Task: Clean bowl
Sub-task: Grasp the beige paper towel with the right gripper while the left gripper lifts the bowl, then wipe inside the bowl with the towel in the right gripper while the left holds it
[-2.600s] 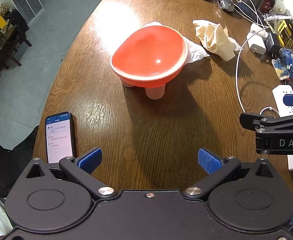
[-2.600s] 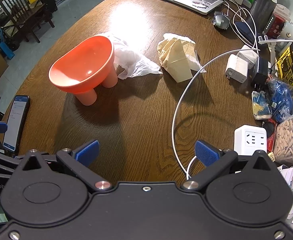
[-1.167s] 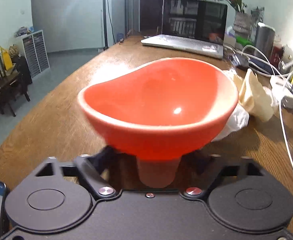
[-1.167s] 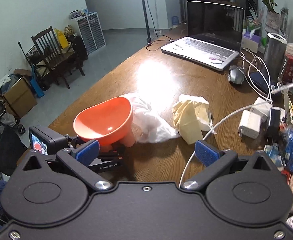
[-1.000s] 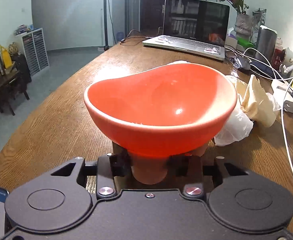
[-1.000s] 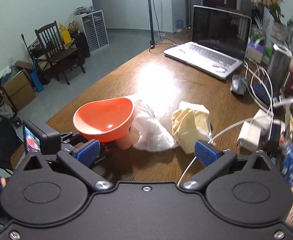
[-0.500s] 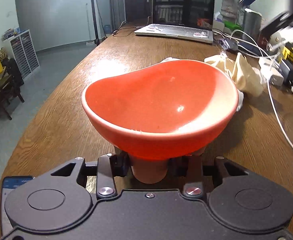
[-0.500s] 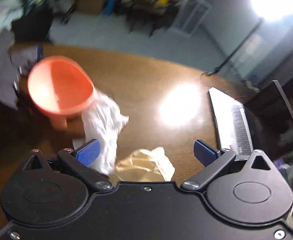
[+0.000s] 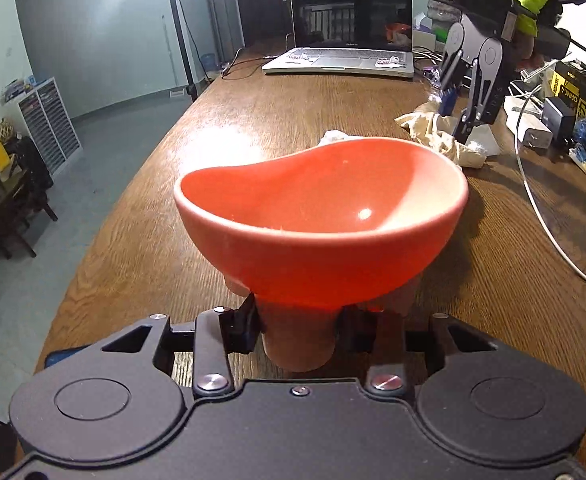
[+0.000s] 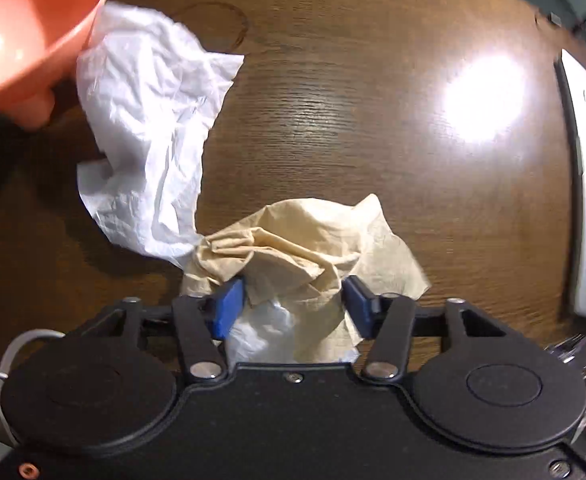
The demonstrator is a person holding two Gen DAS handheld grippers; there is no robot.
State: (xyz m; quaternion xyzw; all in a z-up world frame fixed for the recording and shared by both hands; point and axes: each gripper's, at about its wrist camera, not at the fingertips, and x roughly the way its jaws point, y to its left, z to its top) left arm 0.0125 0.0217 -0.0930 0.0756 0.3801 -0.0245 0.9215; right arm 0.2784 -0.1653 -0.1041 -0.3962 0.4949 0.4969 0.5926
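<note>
Left hand-held gripper [image 9: 297, 330] clamps the glossy orange bowl [image 9: 321, 224] (by one stubby leg); right hand-held gripper [image 10: 293, 300] straddles a crumpled beige cloth [image 10: 305, 248], pads touching it, on the grained wooden desk [image 10: 353, 100].

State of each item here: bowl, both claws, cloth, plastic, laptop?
Orange bowl: upright on the table, one leg gripped.
Left claw: shut on a bowl leg.
Right claw: closing around the beige cloth, grip unconfirmed.
White plastic sheet: crumpled, beside the bowl.
Laptop: open, screen dark.
</note>
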